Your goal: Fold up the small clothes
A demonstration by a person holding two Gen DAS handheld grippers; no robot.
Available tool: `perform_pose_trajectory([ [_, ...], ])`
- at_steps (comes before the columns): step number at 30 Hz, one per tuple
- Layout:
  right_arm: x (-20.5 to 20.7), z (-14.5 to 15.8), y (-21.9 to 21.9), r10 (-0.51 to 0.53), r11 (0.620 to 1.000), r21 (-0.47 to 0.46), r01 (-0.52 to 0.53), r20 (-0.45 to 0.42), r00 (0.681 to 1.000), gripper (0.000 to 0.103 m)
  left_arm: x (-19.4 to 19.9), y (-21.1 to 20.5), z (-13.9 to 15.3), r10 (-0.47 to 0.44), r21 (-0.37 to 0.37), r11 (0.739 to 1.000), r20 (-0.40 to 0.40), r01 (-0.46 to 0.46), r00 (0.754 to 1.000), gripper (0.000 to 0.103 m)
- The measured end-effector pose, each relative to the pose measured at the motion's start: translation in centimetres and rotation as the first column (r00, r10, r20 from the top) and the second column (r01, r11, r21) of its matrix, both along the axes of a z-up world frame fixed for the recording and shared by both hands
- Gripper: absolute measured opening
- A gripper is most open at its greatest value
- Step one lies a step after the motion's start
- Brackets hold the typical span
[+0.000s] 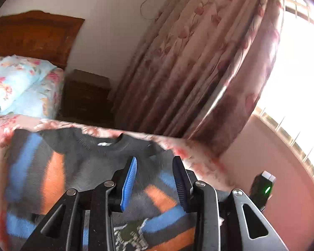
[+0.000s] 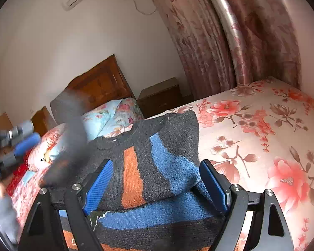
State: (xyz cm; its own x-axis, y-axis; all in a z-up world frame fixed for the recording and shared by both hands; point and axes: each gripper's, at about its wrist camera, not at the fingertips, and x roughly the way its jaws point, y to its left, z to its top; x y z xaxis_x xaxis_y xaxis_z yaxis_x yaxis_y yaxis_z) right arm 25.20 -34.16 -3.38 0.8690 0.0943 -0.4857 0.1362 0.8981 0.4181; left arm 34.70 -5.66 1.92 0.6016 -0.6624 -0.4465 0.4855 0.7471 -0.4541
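Observation:
A small dark grey knit sweater (image 1: 90,161) with blue and orange stripes lies on a floral bedspread, its neck hole toward the far edge. My left gripper (image 1: 155,179) hovers over its right half, jaws open, nothing between them. In the right wrist view the sweater (image 2: 157,159) has a sleeve folded across the body. My right gripper (image 2: 157,184) is open wide just above the folded part, its blue pads (image 2: 98,186) on either side without clamping it. The left gripper (image 2: 16,144) shows blurred at the left, with a dark blurred piece of sweater beside it.
The pink floral bedspread (image 2: 261,142) stretches right of the sweater. Pillows (image 2: 106,119) and a wooden headboard (image 2: 98,83) lie beyond, with a dark nightstand (image 2: 161,98) and floral curtains (image 2: 219,41) behind. The bed edge (image 1: 198,159) drops off near the window wall.

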Motion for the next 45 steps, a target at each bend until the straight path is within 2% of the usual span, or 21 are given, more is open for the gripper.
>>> perform_pose_trajectory([
  [4,0.0,-0.1,-0.2,0.007,1.0,0.009,-0.008,0.008,1.0,0.103,-0.7,4.2,-2.7,0.139,0.015,0.99,-0.06,-0.138,0.988,0.036],
  [6,0.1,-0.1,-0.1,0.02,1.0,0.01,-0.02,0.011,1.0,0.103,-0.6,8.6,-4.0,0.267,0.032,0.964,-0.094,-0.265,0.959,0.035],
  [7,0.1,-0.1,-0.1,0.023,1.0,0.01,-0.023,0.013,1.0,0.103,-0.7,10.1,-4.7,0.3,0.032,0.954,-0.101,-0.298,0.949,0.035],
  [8,0.0,0.0,-0.1,0.025,1.0,0.011,-0.025,0.014,1.0,0.103,-1.1,12.2,-5.3,0.356,0.035,0.935,-0.113,-0.354,0.928,0.034],
  [11,-0.1,-0.1,-0.1,0.03,0.999,0.015,-0.03,0.021,0.999,0.103,-1.0,14.5,-7.3,0.431,0.069,0.903,-0.148,-0.425,0.89,0.034],
  [13,0.0,-0.1,0.0,0.032,0.999,0.014,-0.032,0.019,0.999,0.103,-0.8,14.8,-7.5,0.419,0.084,0.908,-0.155,-0.411,0.895,0.034],
  [16,0.0,0.0,0.2,0.041,0.999,0.011,-0.041,0.018,0.999,0.103,0.3,13.0,-8.3,0.384,0.133,0.921,-0.155,-0.366,0.91,0.034],
  [21,0.3,-0.2,0.4,0.056,0.998,0.008,-0.056,0.002,0.998,0.103,1.3,9.9,-9.9,0.43,0.332,0.869,-0.137,-0.368,0.892,0.034],
  [24,0.5,-0.3,0.5,0.061,0.998,0.004,-0.061,-0.01,0.998,0.103,1.2,10.5,-10.1,0.433,0.367,0.859,-0.149,-0.357,0.889,0.034],
  [29,0.9,-0.5,0.6,0.065,0.998,-0.003,-0.065,-0.028,0.997,0.103,1.9,10.8,-9.9,0.413,0.351,0.871,-0.144,-0.344,0.899,0.034],
  [33,1.2,-0.6,0.8,0.076,0.997,-0.008,-0.077,-0.043,0.996,0.103,1.4,11.6,-10.0,0.384,0.262,0.903,-0.139,-0.34,0.913,0.034],
  [34,1.4,-0.6,0.9,0.084,0.996,-0.009,-0.084,-0.052,0.995,0.103,1.0,12.4,-9.8,0.379,0.206,0.914,-0.125,-0.349,0.917,0.034],
  [36,1.8,-0.7,1.2,0.1,0.995,-0.017,-0.101,-0.07,0.993,0.103,0.3,13.0,-9.2,0.392,0.173,0.913,-0.119,-0.37,0.912,0.034],
  [40,3.3,-1.0,2.0,0.121,0.991,-0.048,-0.128,-0.129,0.984,0.103,0.6,13.2,-9.5,0.409,0.185,0.906,-0.147,-0.381,0.9,0.034],
  [43,4.9,-0.7,2.5,0.133,0.987,-0.074,-0.146,-0.156,0.979,0.103,0.5,12.7,-9.3,0.413,0.212,0.9,-0.129,-0.381,0.902,0.034],
  [45,6.6,-0.7,3.1,0.16,0.979,-0.089,-0.182,-0.211,0.964,0.103,0.4,12.7,-9.3,0.413,0.216,0.899,-0.125,-0.382,0.902,0.034],
])
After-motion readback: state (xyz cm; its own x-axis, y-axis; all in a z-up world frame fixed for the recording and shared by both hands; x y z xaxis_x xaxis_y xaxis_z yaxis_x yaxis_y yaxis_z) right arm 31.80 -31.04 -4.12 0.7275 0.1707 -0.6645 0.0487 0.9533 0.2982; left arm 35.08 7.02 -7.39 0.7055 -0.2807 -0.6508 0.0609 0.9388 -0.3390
